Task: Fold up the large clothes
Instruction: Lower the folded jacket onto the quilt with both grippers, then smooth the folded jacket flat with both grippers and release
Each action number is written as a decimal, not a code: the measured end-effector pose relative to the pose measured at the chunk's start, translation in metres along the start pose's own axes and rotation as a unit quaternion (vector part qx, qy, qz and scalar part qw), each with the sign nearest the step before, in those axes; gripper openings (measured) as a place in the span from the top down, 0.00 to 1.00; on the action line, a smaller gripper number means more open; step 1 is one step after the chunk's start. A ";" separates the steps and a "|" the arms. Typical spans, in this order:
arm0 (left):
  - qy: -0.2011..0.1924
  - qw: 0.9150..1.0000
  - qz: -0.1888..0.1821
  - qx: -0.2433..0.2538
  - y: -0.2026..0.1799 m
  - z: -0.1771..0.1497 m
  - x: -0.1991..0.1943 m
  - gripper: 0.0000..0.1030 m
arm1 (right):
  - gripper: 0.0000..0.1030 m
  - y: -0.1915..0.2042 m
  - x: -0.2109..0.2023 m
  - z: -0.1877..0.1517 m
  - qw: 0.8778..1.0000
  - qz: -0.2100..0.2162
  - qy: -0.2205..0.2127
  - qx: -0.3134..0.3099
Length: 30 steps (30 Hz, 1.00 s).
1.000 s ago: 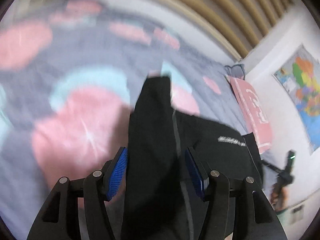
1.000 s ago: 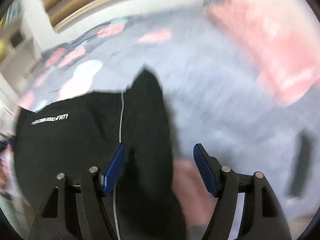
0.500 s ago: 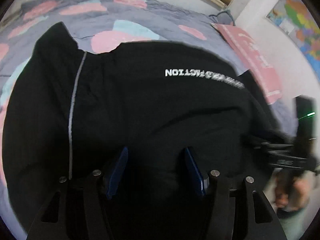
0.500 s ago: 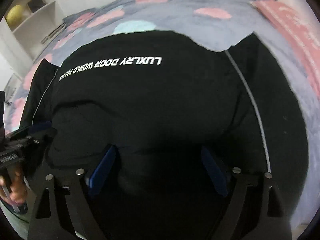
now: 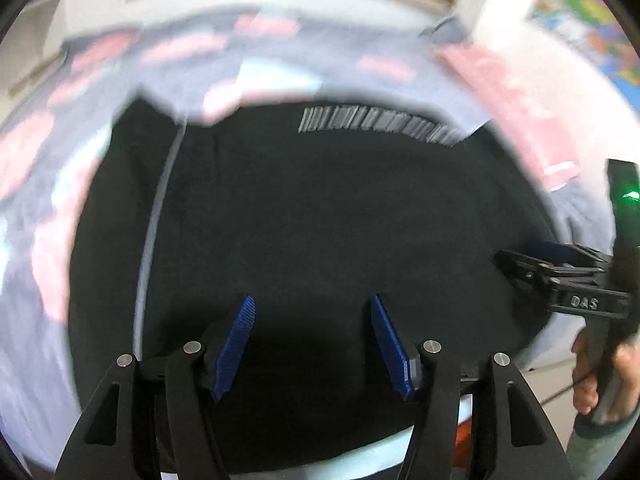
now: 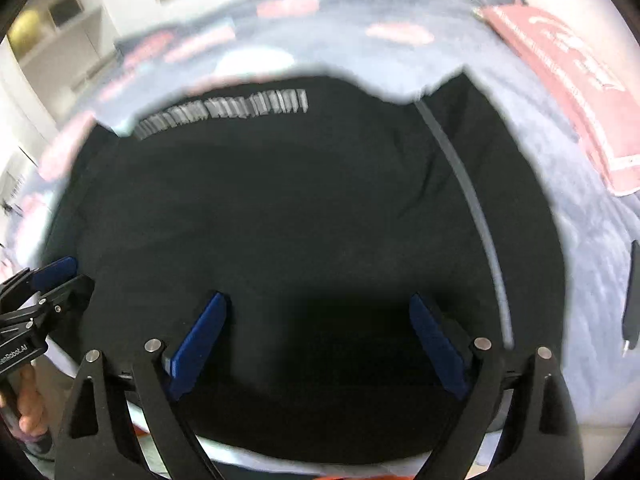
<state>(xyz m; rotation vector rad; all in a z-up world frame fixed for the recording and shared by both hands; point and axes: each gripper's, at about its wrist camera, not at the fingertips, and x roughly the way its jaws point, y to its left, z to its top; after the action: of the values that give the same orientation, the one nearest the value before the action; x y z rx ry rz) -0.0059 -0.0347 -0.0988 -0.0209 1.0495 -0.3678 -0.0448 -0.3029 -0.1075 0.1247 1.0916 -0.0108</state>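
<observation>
A black garment (image 5: 320,200) with white lettering (image 5: 380,124) lies spread over the bed. It fills most of both views. My left gripper (image 5: 311,300) hovers over its near part, blue pads apart, cloth beneath them and nothing pinched. In the right wrist view the garment (image 6: 280,200) shows a grey stripe (image 6: 472,200) down its right side. My right gripper (image 6: 317,297) is over the near hem with its jaws opening wide, and the pads do not press the cloth below. Each gripper also shows in the other's view: the right gripper (image 5: 520,258) and the left gripper (image 6: 76,274) at the garment's sides.
The grey bedspread (image 6: 580,240) with pink and pale blue patches lies under the garment. A pink-red cloth (image 6: 568,80) lies at the far right of the bed. A slim dark object (image 6: 632,300) rests at the right edge. A hand (image 5: 624,372) grips the right tool's handle.
Both grippers have pulled back from the sleeves to the garment's near edge, so the whole garment now shows. The right jaws have widened; the left gap looks unchanged.
</observation>
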 end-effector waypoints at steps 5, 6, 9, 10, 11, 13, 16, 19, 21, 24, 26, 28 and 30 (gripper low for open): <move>-0.016 0.999 0.028 -0.019 -0.002 0.004 0.004 0.39 | 0.06 -0.002 -0.013 0.001 1.000 -0.007 -0.016 0.004; -0.030 0.997 0.068 -0.007 -0.009 0.006 -0.005 0.39 | 0.06 -0.004 -0.021 0.001 1.000 -0.003 -0.022 0.010; -0.086 0.984 0.151 0.038 -0.030 0.010 -0.039 0.39 | 0.06 -0.007 -0.050 0.002 0.998 0.011 -0.052 0.023; -0.100 0.981 0.159 0.043 -0.035 0.012 -0.050 0.39 | 0.06 -0.005 -0.066 0.005 0.997 0.012 -0.069 0.019; -0.112 0.980 0.160 0.047 -0.039 0.015 -0.063 0.39 | 0.06 -0.002 -0.078 0.008 0.996 0.011 -0.083 0.013; -0.145 0.978 0.140 0.051 -0.046 0.023 -0.097 0.38 | 0.06 0.011 -0.106 0.020 0.993 0.006 -0.114 -0.007; -0.182 0.975 0.102 0.074 -0.065 0.039 -0.148 0.30 | 0.06 0.032 -0.162 0.046 0.986 0.002 -0.163 -0.041; -0.221 0.966 0.108 0.077 -0.078 0.048 -0.195 0.30 | 0.02 0.050 -0.196 0.063 0.978 -0.004 -0.202 -0.049; -0.246 0.961 0.104 0.070 -0.083 0.052 -0.217 0.25 | 0.01 0.056 -0.218 0.063 0.973 -0.003 -0.226 -0.048; -0.263 0.960 0.080 0.055 -0.085 0.051 -0.237 0.21 | 0.00 0.060 -0.232 0.055 0.969 0.000 -0.245 -0.043; -0.256 0.962 0.074 0.053 -0.087 0.047 -0.236 0.21 | 0.00 0.057 -0.228 0.049 0.971 0.002 -0.239 -0.030; -0.249 0.964 0.080 0.046 -0.086 0.043 -0.232 0.21 | 0.00 0.053 -0.218 0.045 0.976 0.014 -0.218 -0.024; -0.243 0.965 0.092 0.037 -0.087 0.039 -0.225 0.21 | 0.00 0.049 -0.209 0.042 0.979 0.011 -0.204 -0.017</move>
<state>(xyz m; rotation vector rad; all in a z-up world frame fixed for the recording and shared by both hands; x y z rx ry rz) -0.0967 -0.0533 0.1270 0.0508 0.5457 -0.2153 -0.1013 -0.2692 0.1017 0.0988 0.6801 0.0025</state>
